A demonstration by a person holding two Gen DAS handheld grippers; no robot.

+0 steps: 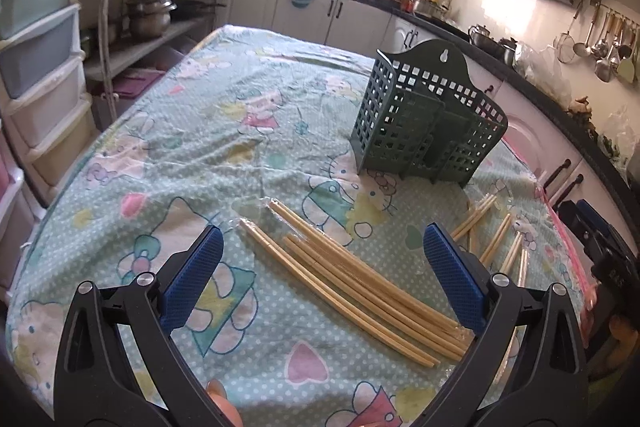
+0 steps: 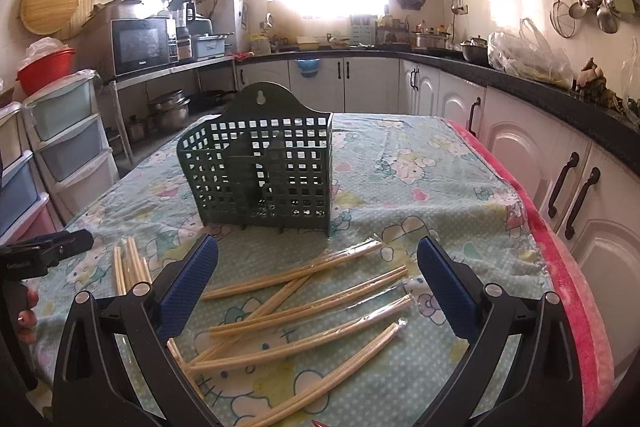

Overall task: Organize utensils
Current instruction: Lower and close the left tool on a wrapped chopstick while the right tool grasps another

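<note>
Above the chopsticks [image 1: 352, 275], left tongs [image 1: 322, 279] and right tongs [image 2: 318, 291] gape wide (both empty).

Utensil basket [image 2: 260, 163] upright on the desk [image 2: 420, 163], toward its far half. Nearer, before the basket, two groups of chopsticks flat on the cloth: one bundle [image 1: 352, 279] left, a scattered lot [image 2: 304, 311] right. Drawer tower [image 1: 40, 67] left of the desk, cabinets [image 2: 540, 163] along its right.
</note>
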